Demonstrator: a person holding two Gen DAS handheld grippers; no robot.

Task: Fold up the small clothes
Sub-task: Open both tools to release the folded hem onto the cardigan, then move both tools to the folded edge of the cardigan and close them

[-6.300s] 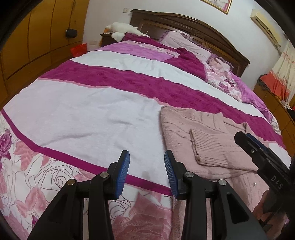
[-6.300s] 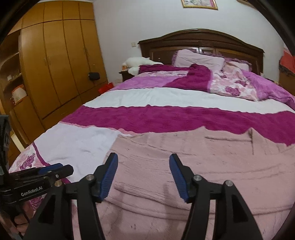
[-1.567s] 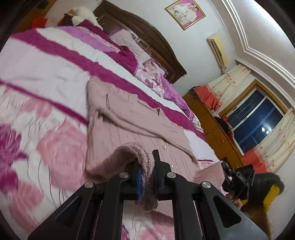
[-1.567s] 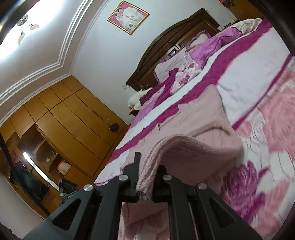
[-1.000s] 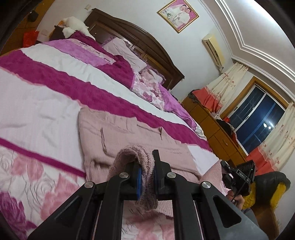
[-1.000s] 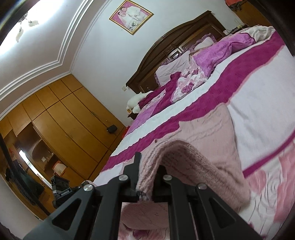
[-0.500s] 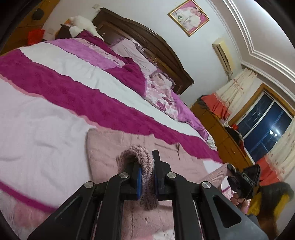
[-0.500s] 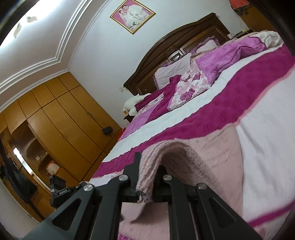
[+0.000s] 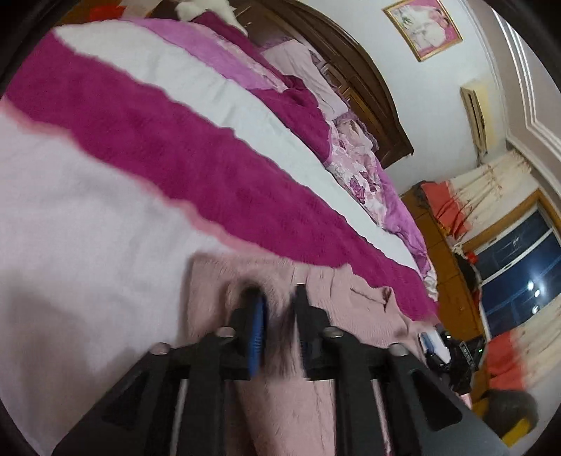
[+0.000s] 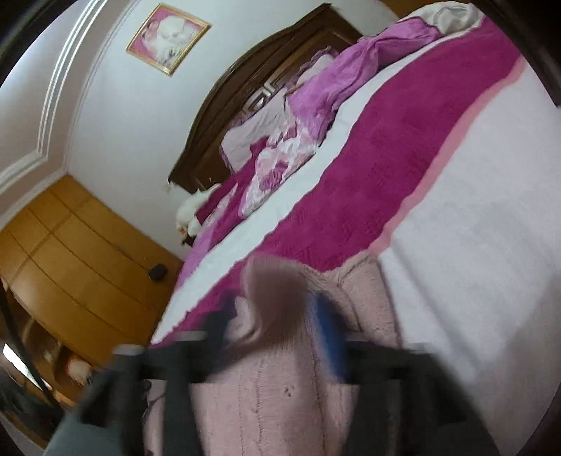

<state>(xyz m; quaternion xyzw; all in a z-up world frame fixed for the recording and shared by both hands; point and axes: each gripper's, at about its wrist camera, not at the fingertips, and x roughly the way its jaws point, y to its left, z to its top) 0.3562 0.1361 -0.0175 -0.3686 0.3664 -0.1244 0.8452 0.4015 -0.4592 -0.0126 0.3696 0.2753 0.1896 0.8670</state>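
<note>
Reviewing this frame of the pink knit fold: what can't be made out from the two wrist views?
- Right wrist view: right tongs smeared by motion blur; unclear whether they grip the pink knit garment.
- Left wrist view: left tongs stand parted, but their own shadow hides the knit between them.
- Both views: the garment's near edge is hidden behind the tongs' bodies.
- Framed picture: too blurred to read.
</note>
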